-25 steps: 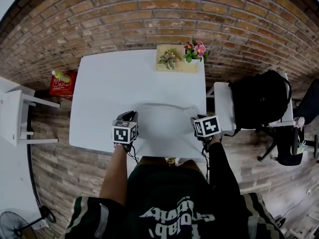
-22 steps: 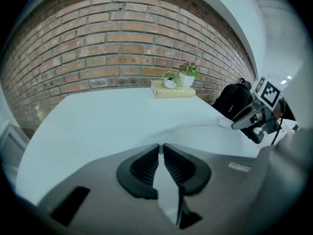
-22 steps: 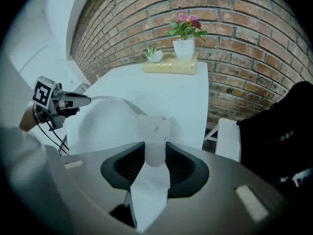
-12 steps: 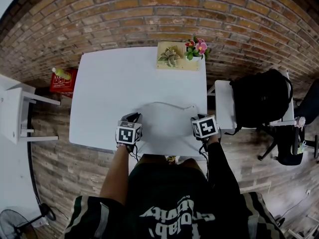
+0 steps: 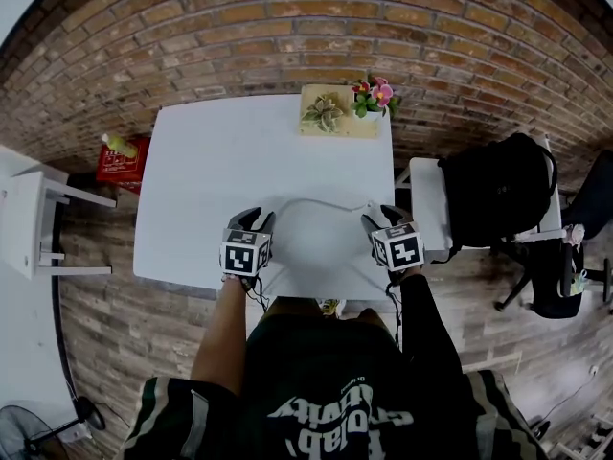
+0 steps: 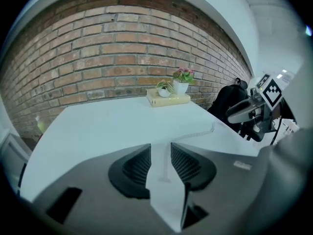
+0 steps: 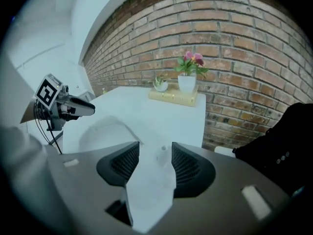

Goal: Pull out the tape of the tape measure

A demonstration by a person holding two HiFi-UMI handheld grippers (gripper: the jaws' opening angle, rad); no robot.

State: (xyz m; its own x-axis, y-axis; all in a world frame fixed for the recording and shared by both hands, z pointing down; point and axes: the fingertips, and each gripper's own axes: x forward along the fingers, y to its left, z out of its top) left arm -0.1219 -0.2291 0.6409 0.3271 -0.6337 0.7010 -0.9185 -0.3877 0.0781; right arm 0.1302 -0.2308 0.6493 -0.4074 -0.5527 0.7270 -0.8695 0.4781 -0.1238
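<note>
A thin white tape (image 5: 321, 200) arcs over the white table (image 5: 220, 151) between my two grippers. My left gripper (image 5: 251, 220) is at the near left. Its jaws are opening, and the tape's end (image 6: 161, 155) lies loose between them. The tape (image 6: 193, 135) then curves right toward the right gripper (image 6: 244, 112). My right gripper (image 5: 383, 217) is at the near right and its jaws are opening too. A small white lump (image 7: 163, 152), seemingly the tape measure's case, sits between them. It is hard to make out against the table, and the pads stand off it.
A wooden board (image 5: 337, 127) with a succulent and a pot of pink flowers (image 5: 375, 97) stands at the table's far edge by the brick wall. A black backpack (image 5: 498, 195) sits on a white chair to the right. A white stool (image 5: 29, 223) and a red box (image 5: 120, 161) are on the left.
Both grippers have spread their jaws. The tape's arc has drawn in and now lies loose on the table. The hands have barely shifted.
</note>
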